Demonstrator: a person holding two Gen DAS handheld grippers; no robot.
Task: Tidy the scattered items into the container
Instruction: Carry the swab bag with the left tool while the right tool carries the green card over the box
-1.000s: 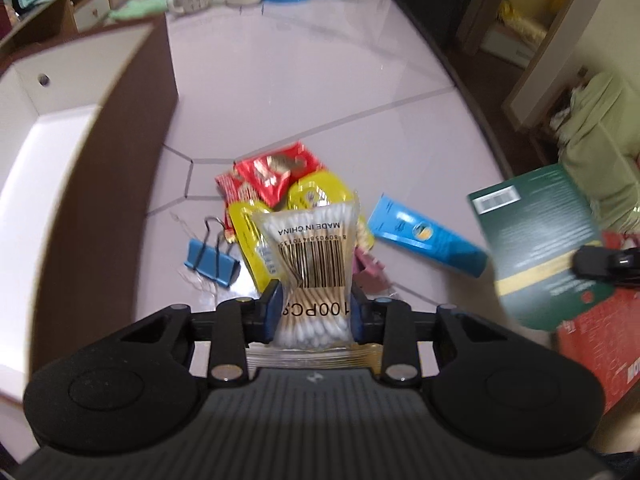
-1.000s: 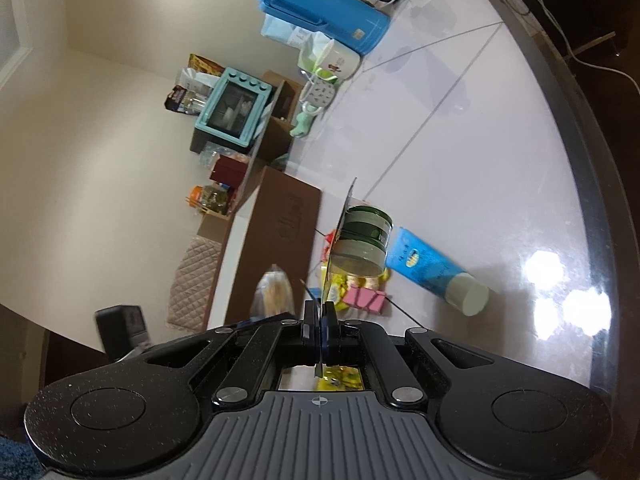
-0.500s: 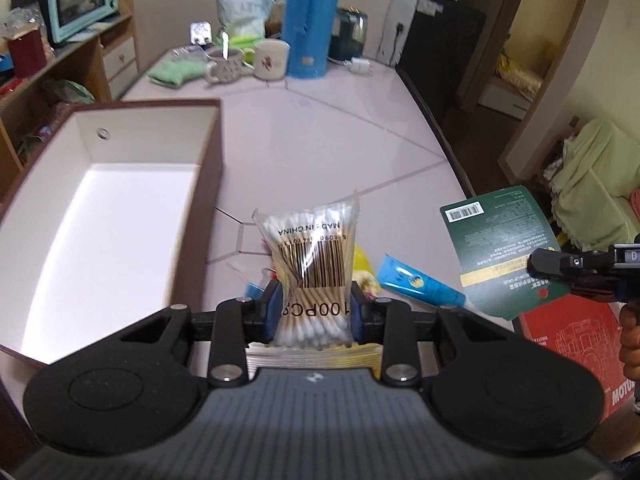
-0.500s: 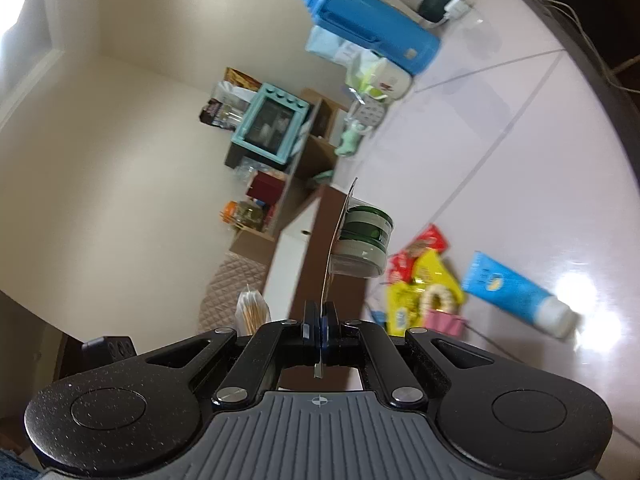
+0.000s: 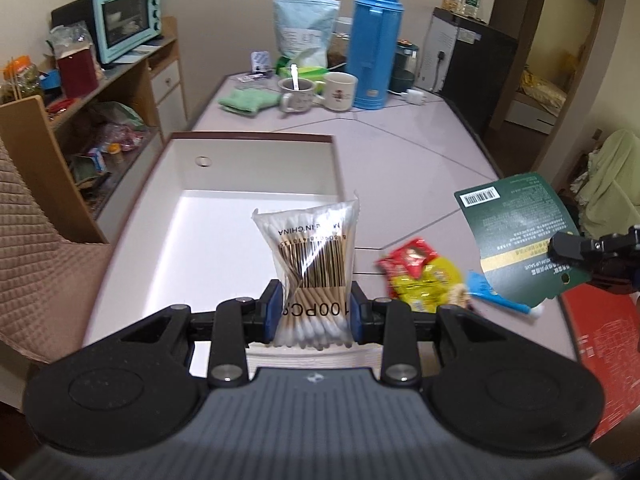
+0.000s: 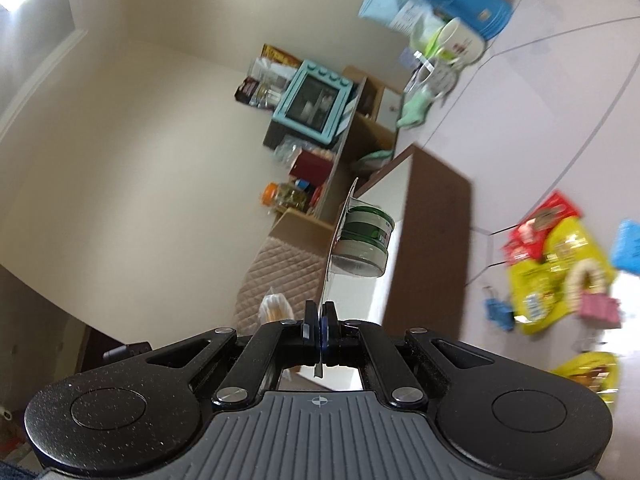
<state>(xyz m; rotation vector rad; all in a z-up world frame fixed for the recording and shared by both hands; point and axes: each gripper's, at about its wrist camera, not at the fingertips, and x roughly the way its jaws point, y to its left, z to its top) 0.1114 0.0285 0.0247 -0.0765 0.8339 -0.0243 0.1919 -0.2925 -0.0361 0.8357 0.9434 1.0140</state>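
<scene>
1. Clamping a clear plastic bag of wooden cotton swabs point(image 5: 312, 268) between its blue pads, the left gripper point(image 5: 314, 314) holds the bag upright above the near end of the brown-walled, white-lined rectangular box point(image 5: 192, 240).
2. The right gripper point(image 6: 319, 326) has its jaws pinched onto the edge of a dark green blister card point(image 6: 334, 264).
3. Only the right wrist view shows the card's front, where a round green-lidded jar point(image 6: 365, 242) sits under the blister; the left wrist view shows its printed back with a barcode point(image 5: 516, 236), held in the air to the right of the box.
4. Both views show the red and yellow snack packets point(image 5: 420, 276) and a blue tube point(image 5: 486, 294) lying on the pale table point(image 5: 400, 160) beside the box.
5. A blue binder clip point(image 6: 498, 310) and a pink clip point(image 6: 598, 308) appear only in the right wrist view, blurred.
</scene>
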